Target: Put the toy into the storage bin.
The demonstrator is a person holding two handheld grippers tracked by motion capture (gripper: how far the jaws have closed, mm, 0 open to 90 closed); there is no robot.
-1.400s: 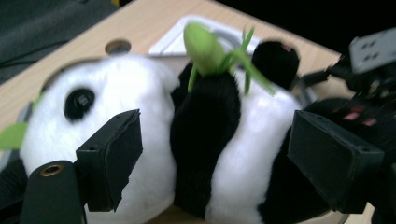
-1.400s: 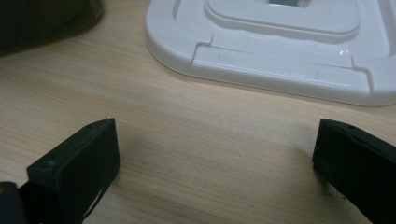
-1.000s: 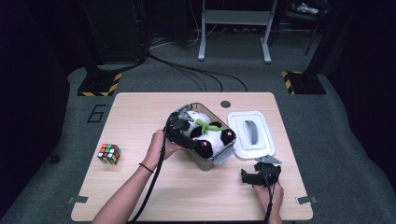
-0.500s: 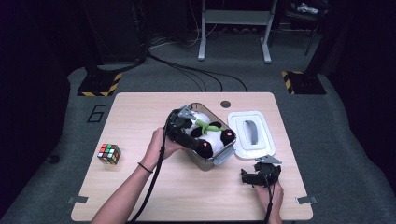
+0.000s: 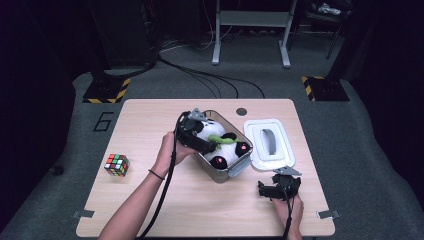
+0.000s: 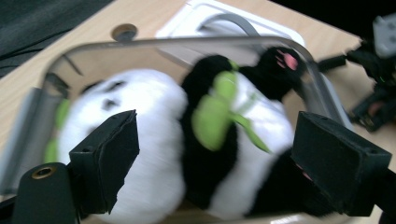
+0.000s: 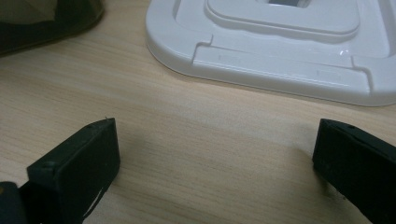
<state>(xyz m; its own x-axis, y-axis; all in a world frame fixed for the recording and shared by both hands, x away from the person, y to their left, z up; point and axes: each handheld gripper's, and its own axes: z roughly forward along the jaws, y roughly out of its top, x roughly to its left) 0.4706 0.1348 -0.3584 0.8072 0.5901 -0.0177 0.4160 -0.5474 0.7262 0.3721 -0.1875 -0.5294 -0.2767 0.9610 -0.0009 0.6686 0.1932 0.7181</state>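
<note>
A black-and-white panda plush [image 5: 222,152] with a green scarf lies inside a clear plastic box [image 5: 236,168] at the table's middle. My left gripper [image 5: 208,145] hovers just above it. In the left gripper view the jaws have just been opening and stand wide of the panda [image 6: 154,135], pads off it, with the box rim [image 6: 187,42] behind. My left gripper [image 6: 215,144] is open. My right gripper [image 5: 265,191] rests near the front right edge. In the right gripper view it [image 7: 215,154] is open over bare wood in front of the white lid [image 7: 280,42].
The white box lid [image 5: 268,142] lies flat to the right of the box. A colour cube [image 5: 116,165] sits at the table's [image 5: 150,210] left edge. A round cable hole [image 5: 242,111] is at the back. Cables trail from both grippers toward the front.
My left gripper has lifted slightly above the panda, which stays in the box. The right gripper has not moved.
</note>
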